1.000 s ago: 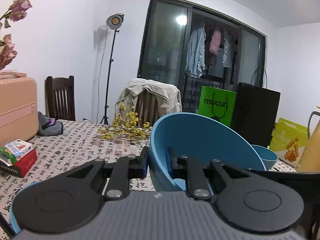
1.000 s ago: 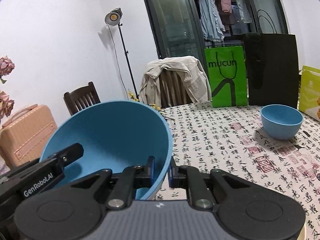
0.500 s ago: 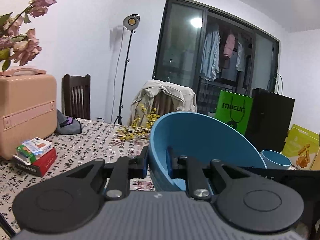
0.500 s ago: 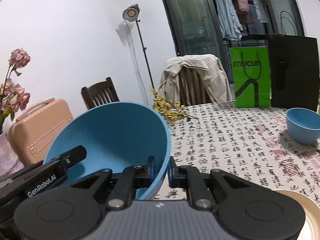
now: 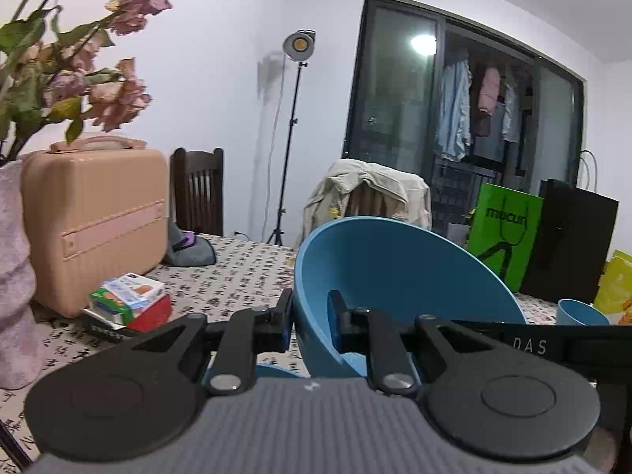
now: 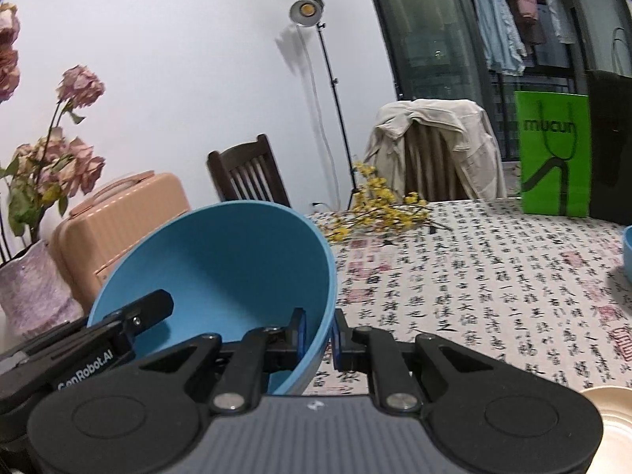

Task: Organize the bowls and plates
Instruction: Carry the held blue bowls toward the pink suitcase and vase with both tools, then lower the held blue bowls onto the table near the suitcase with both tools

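Observation:
A large blue bowl hangs tilted above the patterned tablecloth, carried by both grippers. My left gripper is shut on its left rim, one finger inside and one outside. My right gripper is shut on the opposite rim. In the right wrist view, one left gripper finger reaches in over the bowl's far side. A small blue bowl stands on the table far to the right. A cream plate lies at the bottom right. A blue dish edge shows under the left gripper.
A peach suitcase, a pale vase of dried pink flowers and stacked small boxes fill the table's left end. Yellow flower sprigs lie at the far edge. A green bag and a black bag stand far right.
Both grippers have carried the large blue bowl leftward over the table. The suitcase, vase and boxes now loom nearer, and the small blue bowl has slid to the right edge of view.

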A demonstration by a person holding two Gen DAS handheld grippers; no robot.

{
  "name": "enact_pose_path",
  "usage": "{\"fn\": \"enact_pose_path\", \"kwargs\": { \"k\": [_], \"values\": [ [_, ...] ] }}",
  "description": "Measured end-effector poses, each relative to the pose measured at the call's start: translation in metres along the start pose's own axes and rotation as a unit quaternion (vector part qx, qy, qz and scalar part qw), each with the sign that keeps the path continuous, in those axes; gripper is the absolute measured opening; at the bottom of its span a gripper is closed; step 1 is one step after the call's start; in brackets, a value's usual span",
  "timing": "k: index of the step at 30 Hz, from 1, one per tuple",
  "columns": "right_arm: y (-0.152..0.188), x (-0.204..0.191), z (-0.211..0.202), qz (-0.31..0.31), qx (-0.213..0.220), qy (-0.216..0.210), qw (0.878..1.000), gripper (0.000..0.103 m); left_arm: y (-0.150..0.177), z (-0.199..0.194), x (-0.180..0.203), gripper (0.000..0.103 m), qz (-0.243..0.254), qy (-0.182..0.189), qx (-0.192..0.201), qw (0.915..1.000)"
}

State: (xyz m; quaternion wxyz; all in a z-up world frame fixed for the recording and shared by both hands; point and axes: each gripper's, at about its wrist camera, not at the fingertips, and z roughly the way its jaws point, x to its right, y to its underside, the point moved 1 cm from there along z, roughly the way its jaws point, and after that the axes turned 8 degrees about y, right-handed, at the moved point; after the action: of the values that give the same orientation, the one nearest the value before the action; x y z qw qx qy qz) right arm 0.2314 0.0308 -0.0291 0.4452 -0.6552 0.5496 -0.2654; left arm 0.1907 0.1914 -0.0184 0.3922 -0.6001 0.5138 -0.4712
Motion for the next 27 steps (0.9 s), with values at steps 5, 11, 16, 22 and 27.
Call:
{"fn": "enact_pose_path", "kwargs": {
  "k": [5, 11, 16, 22, 27],
  "values": [
    [-0.001, -0.014, 0.007, -0.009, -0.008, -0.015, 1.000, 0.013, 0.000, -0.006, -0.014, 0.017, -0.005, -0.013, 0.002, 0.9999],
    [0.001, -0.029, 0.014, -0.021, -0.018, -0.030, 0.999, 0.013, 0.004, -0.014, -0.025, 0.017, 0.004, -0.033, 0.010, 0.9994],
    [0.005, -0.042, 0.022, -0.029, -0.028, -0.039, 0.998, 0.013, 0.012, -0.016, -0.038, 0.017, -0.001, -0.045, 0.001, 0.9990],
    [0.013, -0.059, 0.033, -0.044, -0.042, -0.050, 0.997, 0.013, 0.020, -0.019, -0.053, 0.017, -0.005, -0.062, -0.006, 0.9980],
    [0.019, -0.070, 0.043, -0.055, -0.052, -0.055, 0.996, 0.013, 0.026, -0.019, -0.062, 0.017, -0.009, -0.070, -0.015, 0.9974]
  ]
}}
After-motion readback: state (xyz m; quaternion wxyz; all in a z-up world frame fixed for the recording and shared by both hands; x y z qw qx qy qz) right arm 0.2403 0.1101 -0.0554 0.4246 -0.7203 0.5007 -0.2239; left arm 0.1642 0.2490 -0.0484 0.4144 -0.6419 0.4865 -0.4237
